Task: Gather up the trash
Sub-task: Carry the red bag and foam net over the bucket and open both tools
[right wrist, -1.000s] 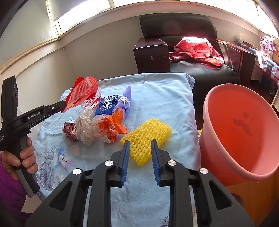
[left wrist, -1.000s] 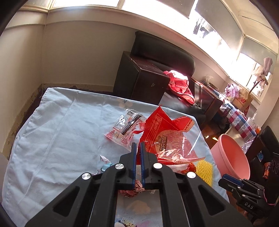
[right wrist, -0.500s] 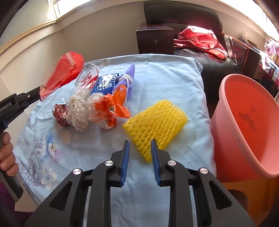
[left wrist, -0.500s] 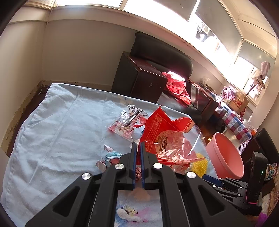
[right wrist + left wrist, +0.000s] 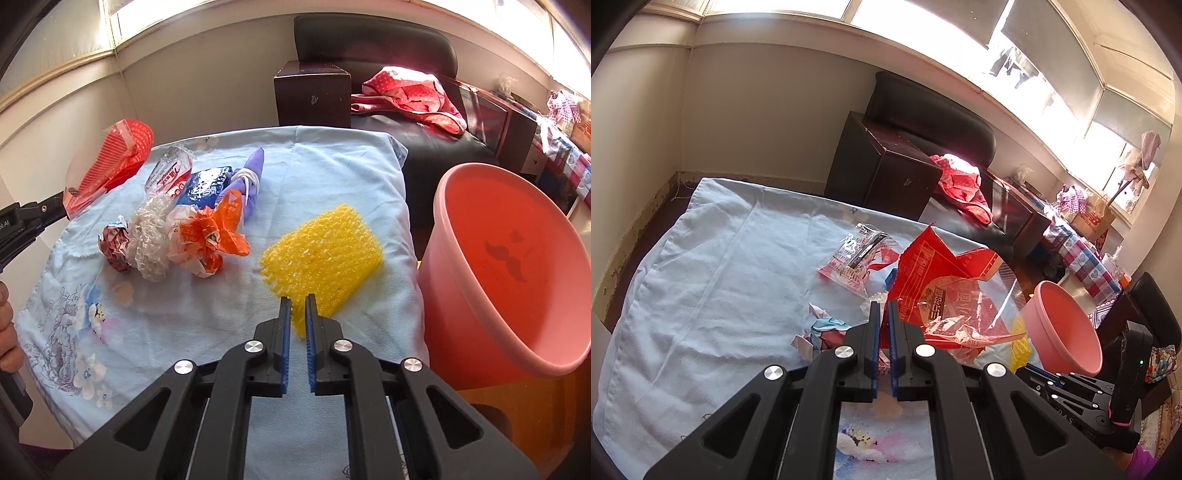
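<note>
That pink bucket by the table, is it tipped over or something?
It looks tilted. The pink bucket leans with its mouth turned toward the table rather than straight up, and shows nothing inside. The trash is on the cloth: a yellow foam net nearest it, crumpled wrappers further left.

Both grippers: black angular bodies, blue finger pads (image 5: 285,343), silver round screws (image 5: 845,352); purple sleeve (image 5: 1143,459) lower right
</note>
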`<state>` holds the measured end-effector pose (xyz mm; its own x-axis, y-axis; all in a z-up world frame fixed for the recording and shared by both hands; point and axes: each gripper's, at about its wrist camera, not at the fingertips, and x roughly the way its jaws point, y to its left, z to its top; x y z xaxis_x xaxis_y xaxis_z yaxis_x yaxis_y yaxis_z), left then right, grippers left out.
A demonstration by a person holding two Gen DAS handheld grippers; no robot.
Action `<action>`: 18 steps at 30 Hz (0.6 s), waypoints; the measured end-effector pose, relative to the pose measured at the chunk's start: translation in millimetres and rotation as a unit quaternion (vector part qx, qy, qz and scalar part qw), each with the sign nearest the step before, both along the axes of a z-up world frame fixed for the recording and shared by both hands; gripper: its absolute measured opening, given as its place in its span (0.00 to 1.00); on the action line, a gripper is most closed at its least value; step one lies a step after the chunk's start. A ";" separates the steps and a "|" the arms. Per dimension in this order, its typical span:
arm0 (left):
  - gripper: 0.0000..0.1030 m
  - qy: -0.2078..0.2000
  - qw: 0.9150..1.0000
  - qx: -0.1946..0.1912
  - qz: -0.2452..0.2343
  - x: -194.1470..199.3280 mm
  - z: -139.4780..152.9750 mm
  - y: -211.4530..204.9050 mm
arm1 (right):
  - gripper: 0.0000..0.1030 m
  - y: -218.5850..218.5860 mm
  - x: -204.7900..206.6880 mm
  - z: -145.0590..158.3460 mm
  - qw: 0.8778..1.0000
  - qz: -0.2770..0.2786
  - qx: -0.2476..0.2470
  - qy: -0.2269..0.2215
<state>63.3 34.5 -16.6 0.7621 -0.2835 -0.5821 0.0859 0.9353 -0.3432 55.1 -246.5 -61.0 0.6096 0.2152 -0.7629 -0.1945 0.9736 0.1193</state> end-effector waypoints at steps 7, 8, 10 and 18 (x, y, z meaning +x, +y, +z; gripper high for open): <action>0.03 -0.009 1.000 0.003 -0.011 -4.0 8.7 -10.3 | 0.05 -7.6 -11.2 21.3 0.999 0.010 0.030 -0.036; 0.03 -0.011 1.000 0.004 -0.015 -4.9 10.5 -13.6 | 0.05 -9.3 -12.9 24.9 0.999 0.010 0.034 -0.041; 0.03 -0.014 1.000 0.007 -0.022 -6.1 13.7 -21.0 | 0.05 -13.2 -15.9 31.4 0.998 0.009 0.042 -0.050; 0.03 -0.021 0.998 0.013 -0.060 -6.9 22.9 -62.2 | 0.05 -41.1 -23.5 51.5 0.994 -0.015 0.071 -0.078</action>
<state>56.5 -27.8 6.3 0.7471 -0.3592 -0.5594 0.2113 0.9261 -0.3124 31.6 -287.6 -9.5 0.7255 0.2948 -0.6219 -0.1934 0.9545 0.2269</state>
